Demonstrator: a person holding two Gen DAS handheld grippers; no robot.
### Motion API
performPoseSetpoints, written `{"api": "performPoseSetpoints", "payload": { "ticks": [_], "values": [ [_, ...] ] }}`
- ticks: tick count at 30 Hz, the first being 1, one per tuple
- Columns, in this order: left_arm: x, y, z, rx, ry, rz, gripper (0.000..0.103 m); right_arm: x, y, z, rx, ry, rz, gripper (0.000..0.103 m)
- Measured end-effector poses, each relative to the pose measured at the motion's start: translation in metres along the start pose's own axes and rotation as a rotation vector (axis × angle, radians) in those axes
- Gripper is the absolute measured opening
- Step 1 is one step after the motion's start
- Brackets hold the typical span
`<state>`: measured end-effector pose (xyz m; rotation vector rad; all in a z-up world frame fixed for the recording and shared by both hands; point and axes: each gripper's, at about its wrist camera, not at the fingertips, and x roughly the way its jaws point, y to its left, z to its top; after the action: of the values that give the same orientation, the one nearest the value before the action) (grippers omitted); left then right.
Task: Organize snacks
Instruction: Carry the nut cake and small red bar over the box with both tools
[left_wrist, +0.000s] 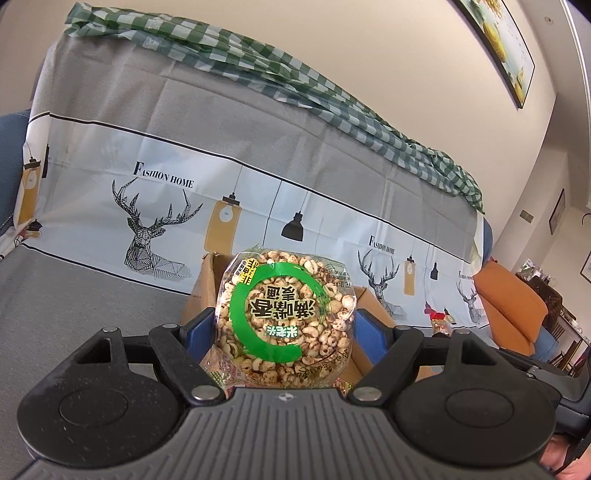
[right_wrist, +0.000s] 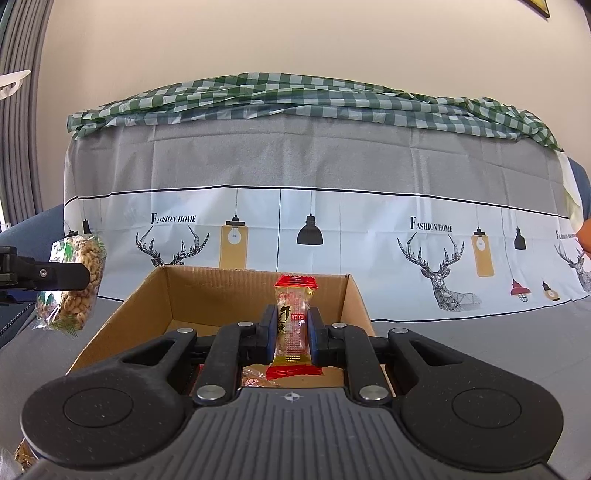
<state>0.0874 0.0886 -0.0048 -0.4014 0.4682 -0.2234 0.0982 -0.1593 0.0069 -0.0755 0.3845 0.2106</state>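
My left gripper (left_wrist: 282, 332) is shut on a clear puffed-grain snack bag with a green ring label (left_wrist: 284, 317), held upright in front of an open cardboard box (left_wrist: 207, 291). The bag also shows at the left of the right wrist view (right_wrist: 79, 284), held by the left gripper's fingers (right_wrist: 66, 277), left of the box. My right gripper (right_wrist: 292, 332) is shut on a small red-ended candy bar packet (right_wrist: 293, 325), held upright above the cardboard box (right_wrist: 207, 291). A few more snack packets (right_wrist: 255, 380) lie in the box under the right gripper.
The box sits on a sofa seat covered with a grey cloth (right_wrist: 480, 350) printed with deer and lamps. A green checked cloth (right_wrist: 295, 99) lies along the sofa back. An orange chair (left_wrist: 513, 306) stands at the right. The right gripper's snack shows faintly in the left wrist view (left_wrist: 439, 317).
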Motion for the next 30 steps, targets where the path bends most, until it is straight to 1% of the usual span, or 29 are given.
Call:
{"api": "performPoseSetpoints", "payload": {
  "ticks": [20,24,30],
  "values": [
    [0.003,-0.002,0.000,0.004,0.005,-0.010,0.083,0.002,0.001,-0.001,-0.019,-0.002,0.005,0.018],
    [0.004,-0.004,-0.001,0.005,0.004,-0.025,0.083,0.001,0.002,-0.001,-0.025,-0.005,0.006,0.018],
    [0.004,-0.015,-0.005,0.030,0.002,-0.075,0.083,0.000,0.002,-0.001,-0.025,-0.008,0.006,0.018]
  ]
}}
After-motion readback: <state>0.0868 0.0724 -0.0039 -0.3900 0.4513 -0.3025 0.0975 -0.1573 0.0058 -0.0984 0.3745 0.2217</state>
